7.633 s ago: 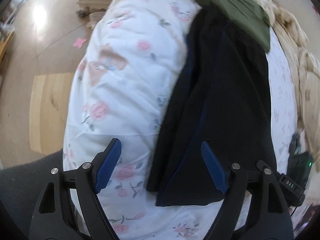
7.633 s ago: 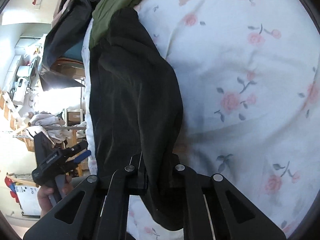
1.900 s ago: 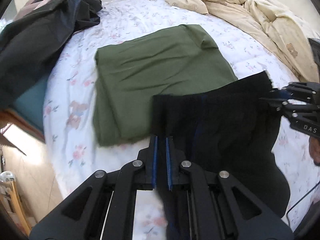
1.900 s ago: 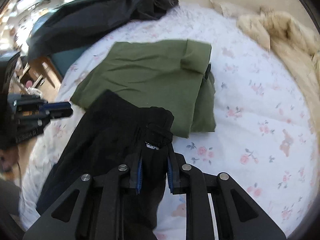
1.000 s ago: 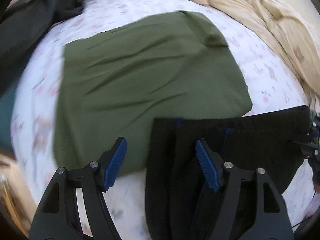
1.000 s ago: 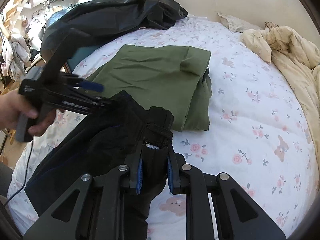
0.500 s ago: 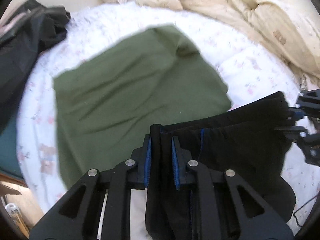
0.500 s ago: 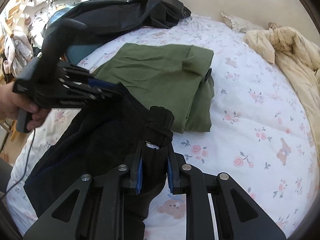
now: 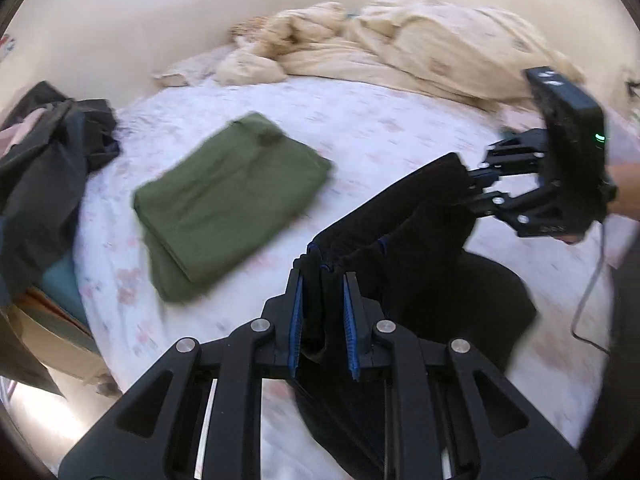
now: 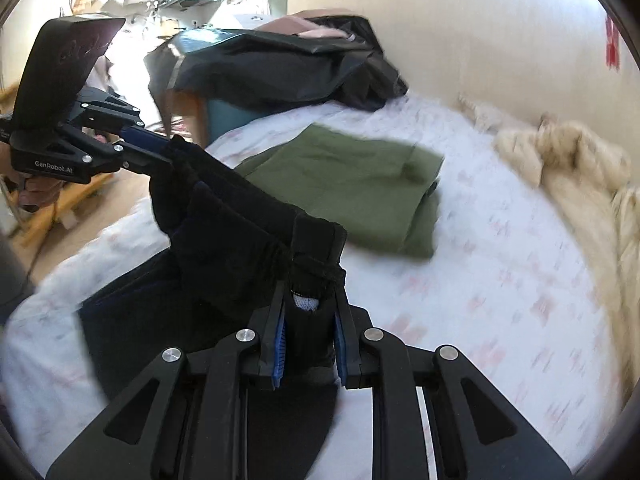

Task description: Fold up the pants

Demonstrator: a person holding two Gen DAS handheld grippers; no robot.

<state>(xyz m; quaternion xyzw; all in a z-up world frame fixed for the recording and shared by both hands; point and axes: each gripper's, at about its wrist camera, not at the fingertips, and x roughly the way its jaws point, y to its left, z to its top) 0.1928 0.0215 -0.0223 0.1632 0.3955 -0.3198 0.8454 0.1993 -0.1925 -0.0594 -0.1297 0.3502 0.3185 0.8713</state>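
Light: bright daylight, strongest from the room beyond the bed (image 10: pixel 460 240) | Glare: floor (image 9: pixel 32 412) blown out | Blur: sheet and green garment (image 9: pixel 228 204) smeared | Edges: fisheye bending, dark vignette | Shadow: black pants (image 10: pixel 224 248) rendered detailless

Left gripper (image 9: pixel 323 322) clamped on a bunched edge of the black pants (image 9: pixel 404 240); right gripper (image 9: pixel 474 186) grips the opposite end, fabric stretched between them above the floral bedsheet (image 9: pixel 380 128). Folded green garment (image 9: pixel 228 196) lies flat on the sheet, left of the pants and apart from them. Dark clothing pile (image 9: pixel 44 160) at far left edge; cream duvet (image 9: pixel 400 48) crumpled along the wall.
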